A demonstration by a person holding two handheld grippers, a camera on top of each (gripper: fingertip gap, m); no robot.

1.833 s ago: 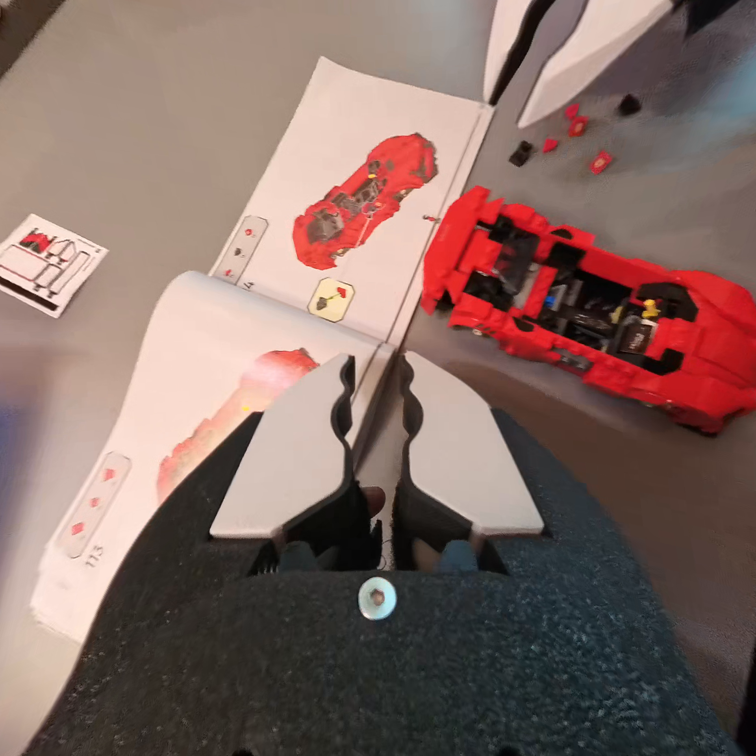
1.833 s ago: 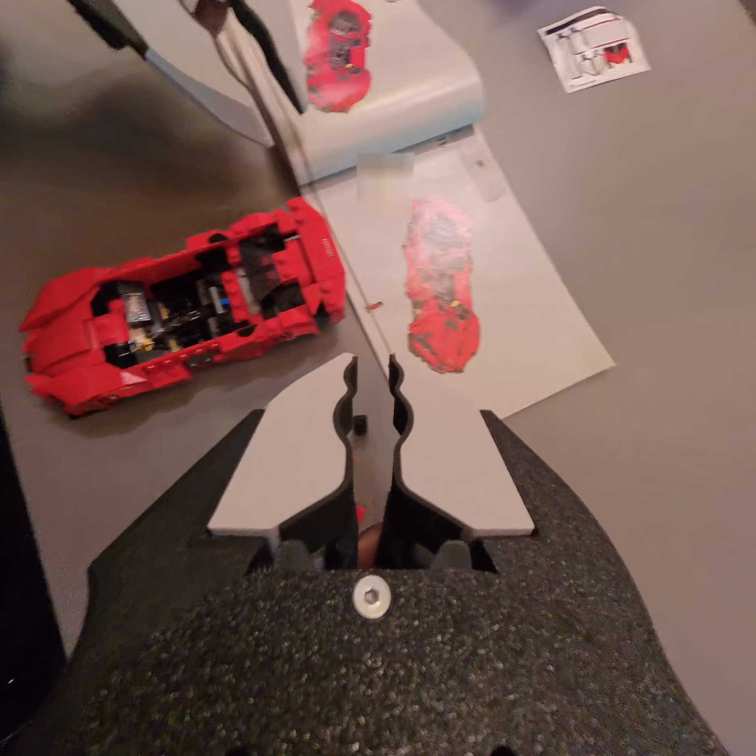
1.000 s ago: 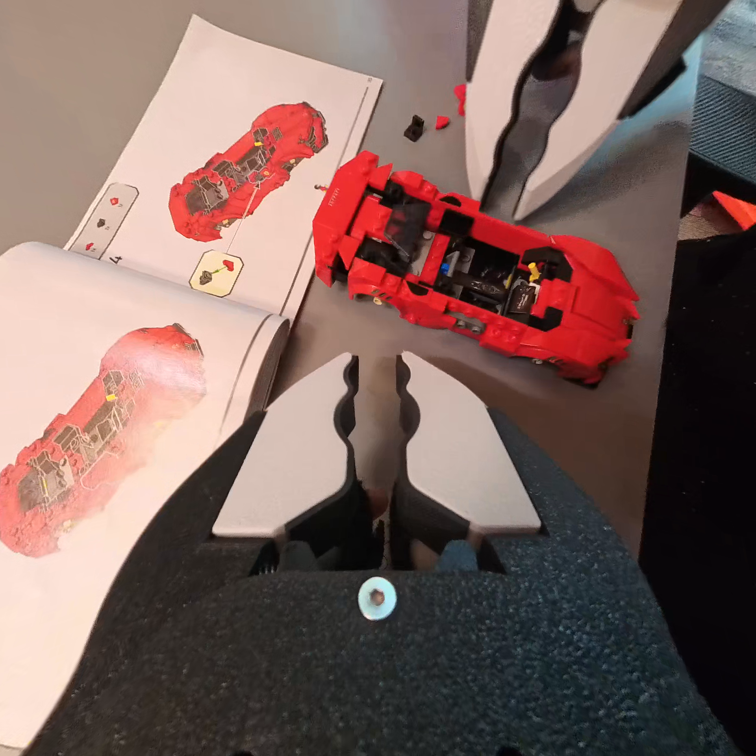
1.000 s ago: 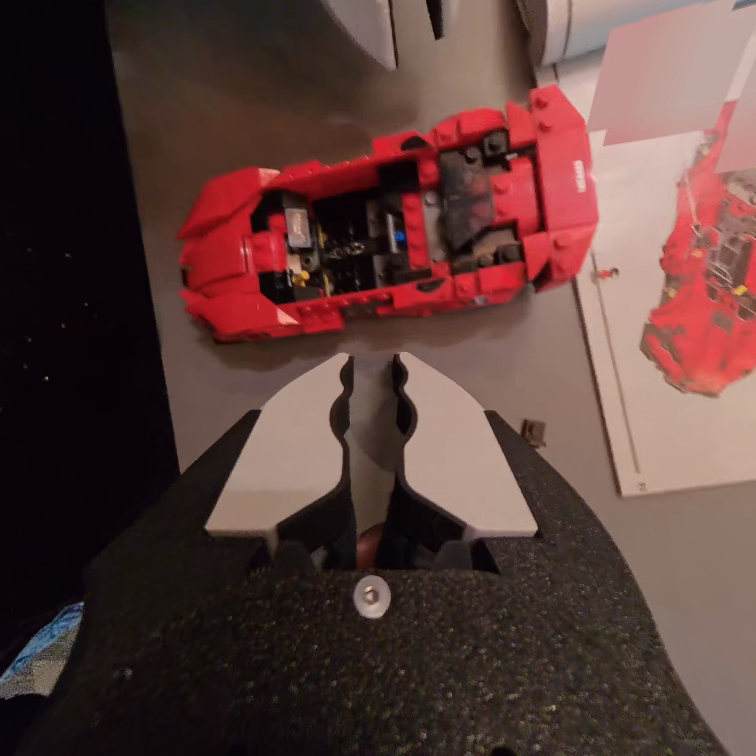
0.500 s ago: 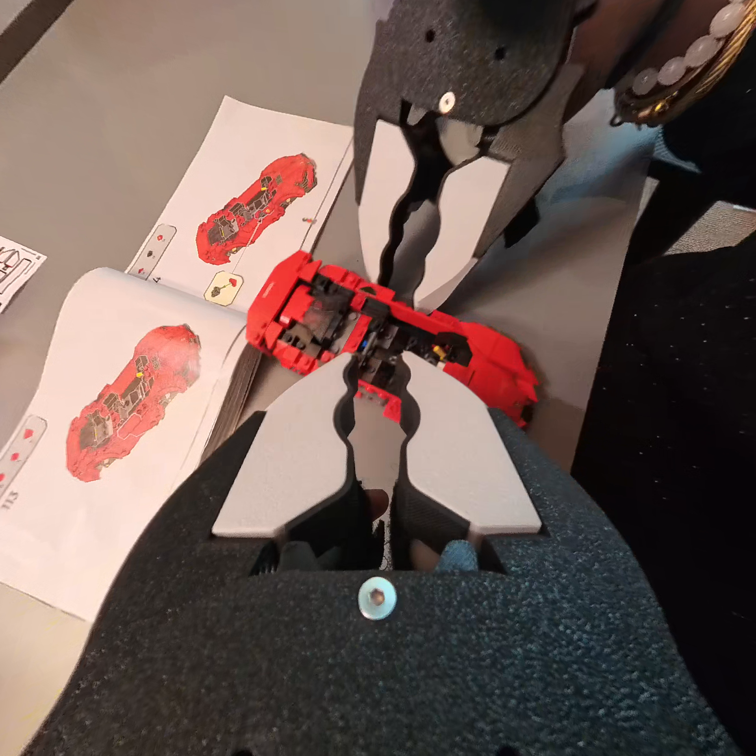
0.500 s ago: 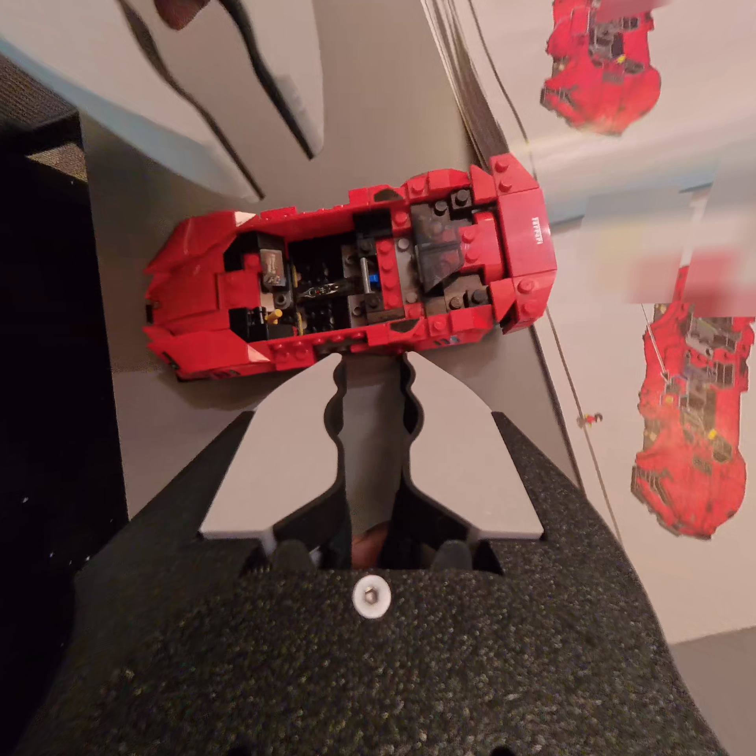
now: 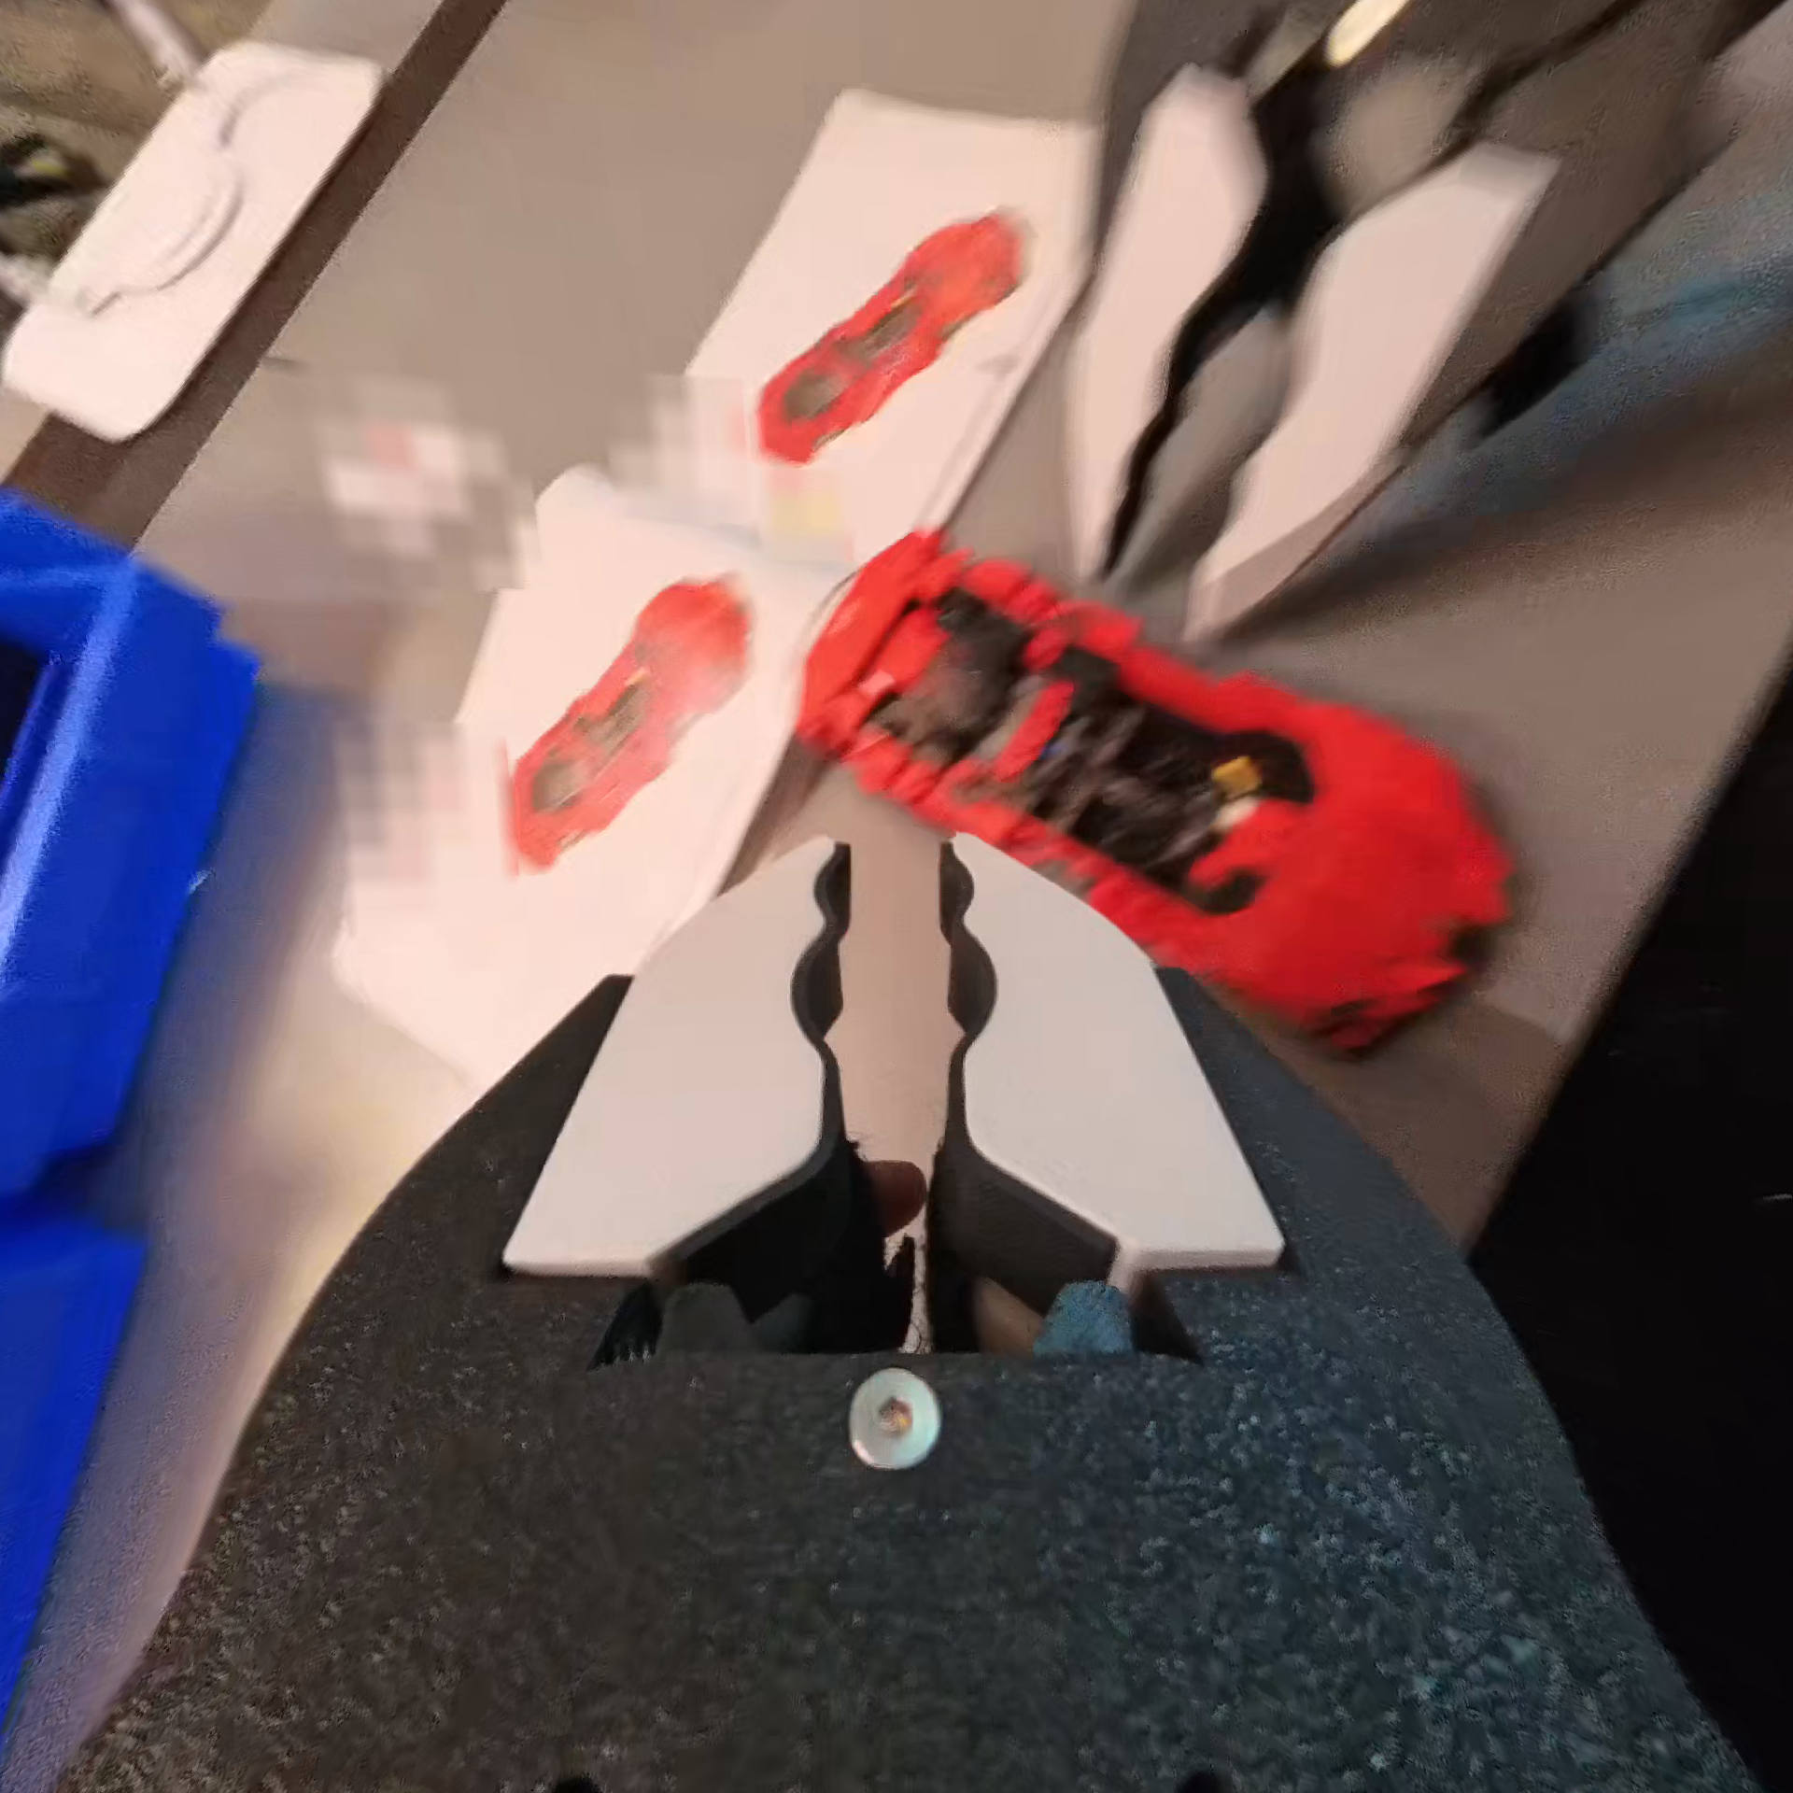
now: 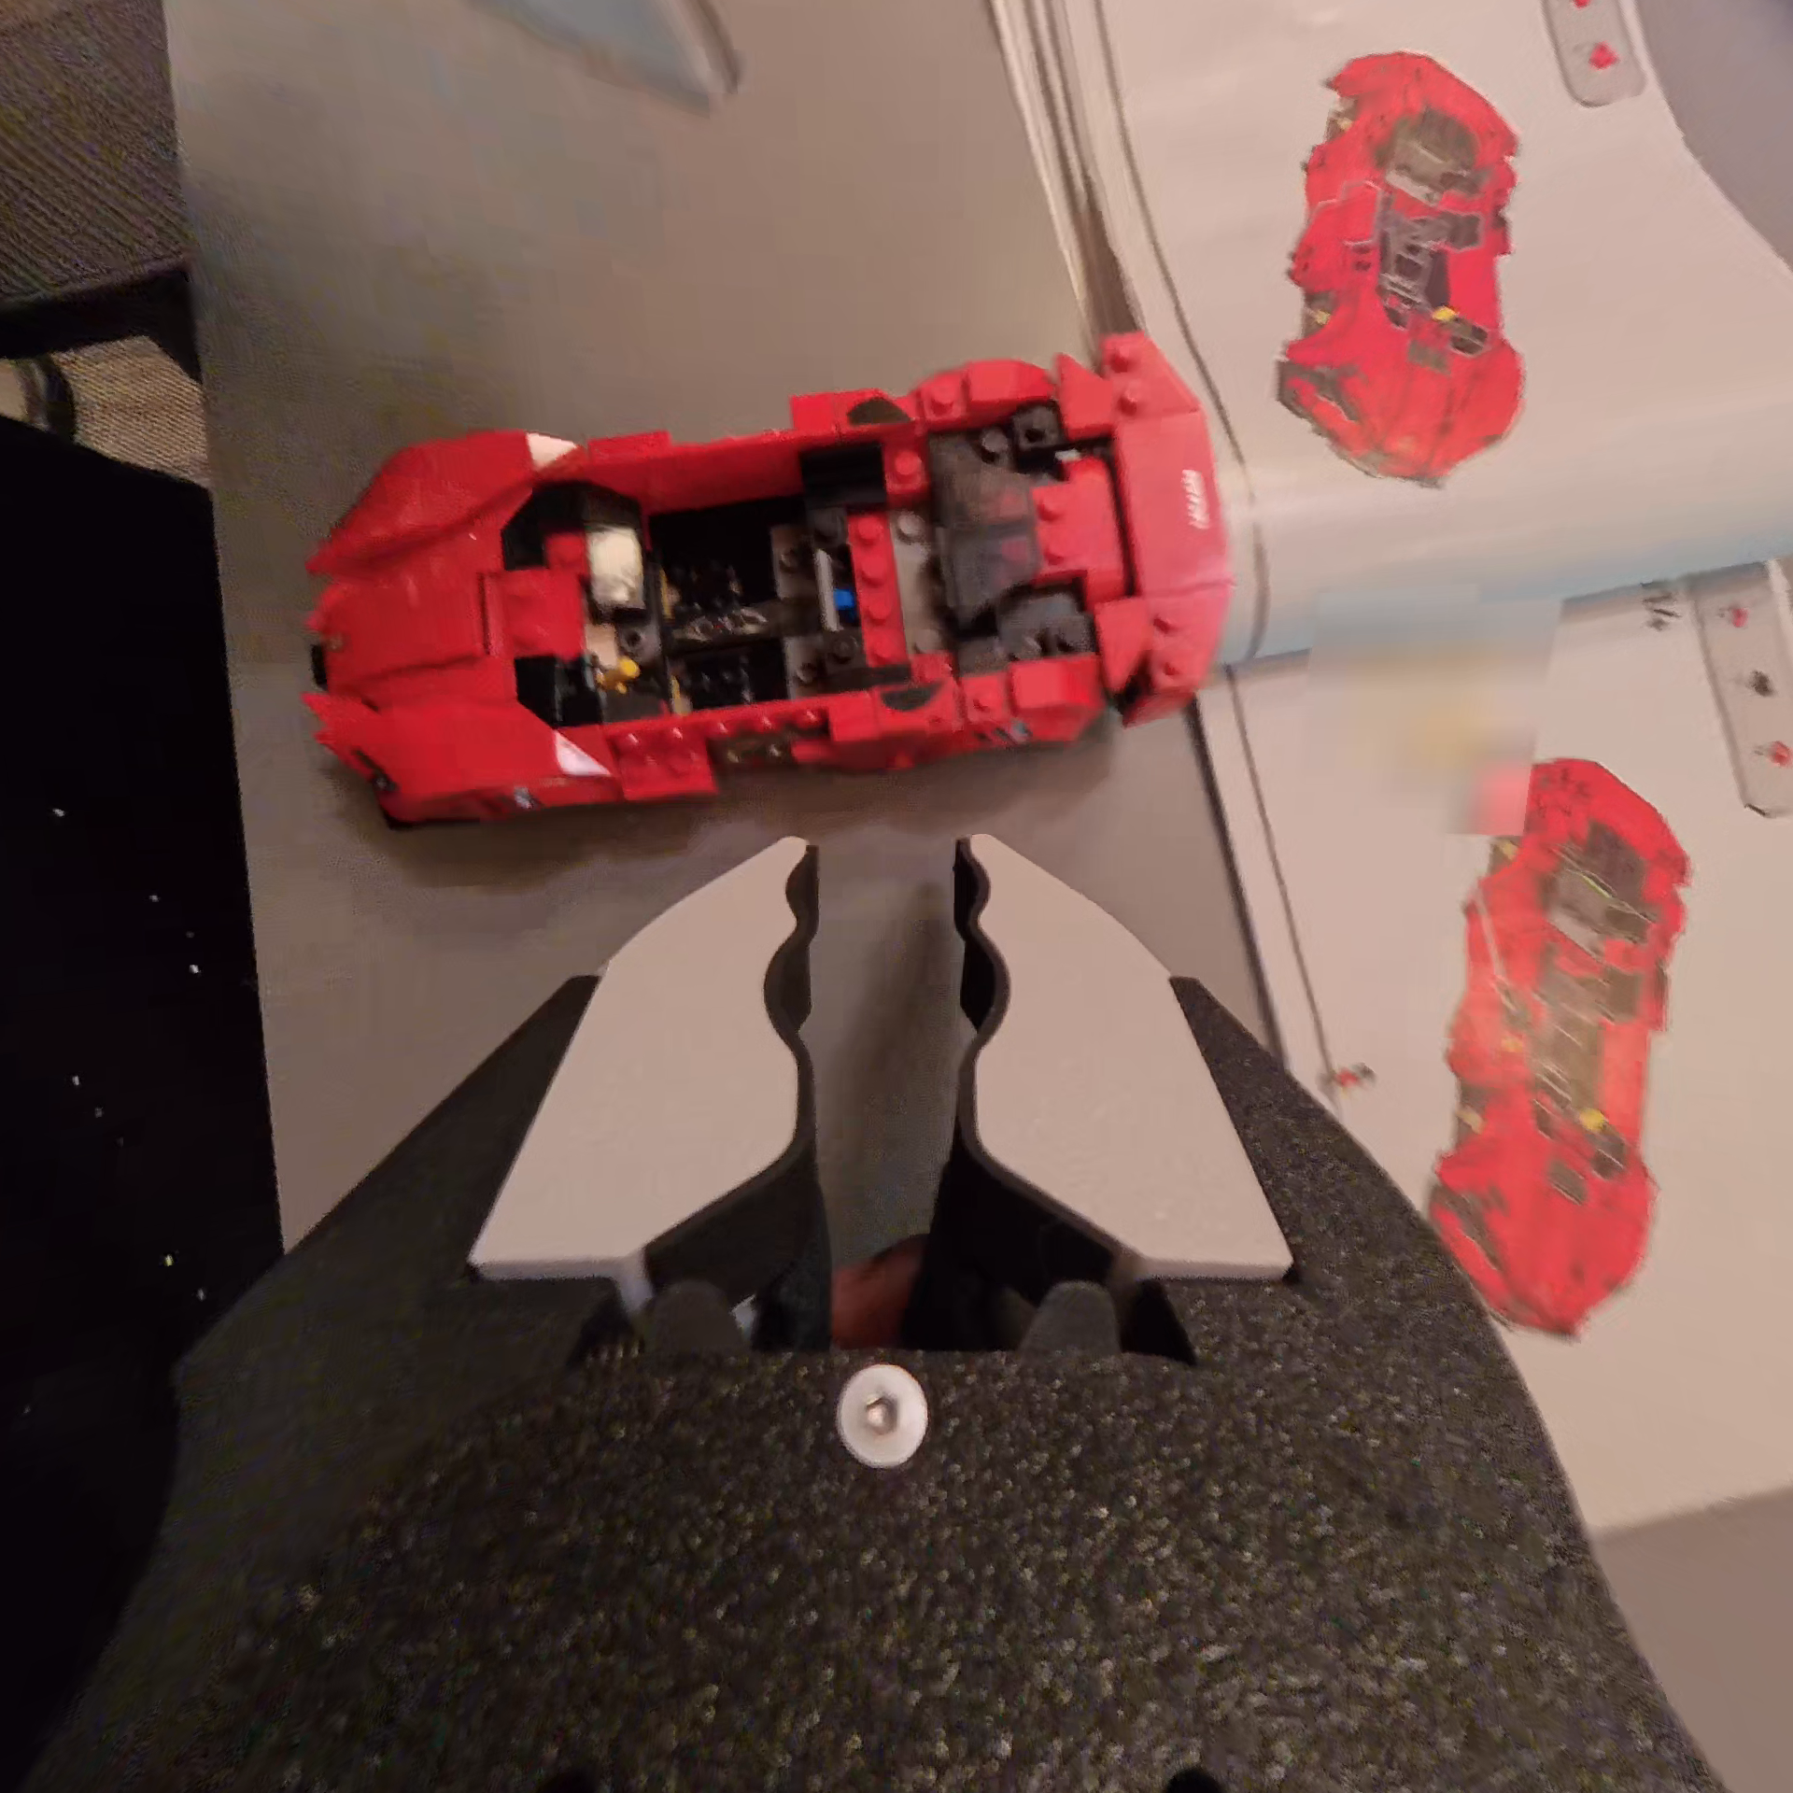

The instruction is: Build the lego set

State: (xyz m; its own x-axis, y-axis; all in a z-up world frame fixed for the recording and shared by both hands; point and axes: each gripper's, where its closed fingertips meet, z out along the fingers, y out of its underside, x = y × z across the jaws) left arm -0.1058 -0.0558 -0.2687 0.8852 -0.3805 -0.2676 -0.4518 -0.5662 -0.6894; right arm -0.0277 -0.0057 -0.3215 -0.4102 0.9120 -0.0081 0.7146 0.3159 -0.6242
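Grey surface (image 8: 602, 243), carrying all items described. An open instruction booklet (image 8: 1601, 602) lies along one side, its white pages printed with red car diagrams; the rear end of the car touches or overlaps the booklet's page edge. A blue bin (image 7: 87, 873) stands at the margin of the left wrist view, beside the booklet and well apart from the car.

The red Lego car (image 8: 766, 602), partly built, rests on the surface, roof uncovered, black interior bricks and studs exposed, with one small yellow piece near the nose end.

Right tongs (image 8: 885, 854): released, holding nothing, tips just short of the car's flank and not touching it. Left tongs (image 7: 893, 854): likewise parted and empty, tips near the car's opposite flank; strong motion blur obscures detail in that view.
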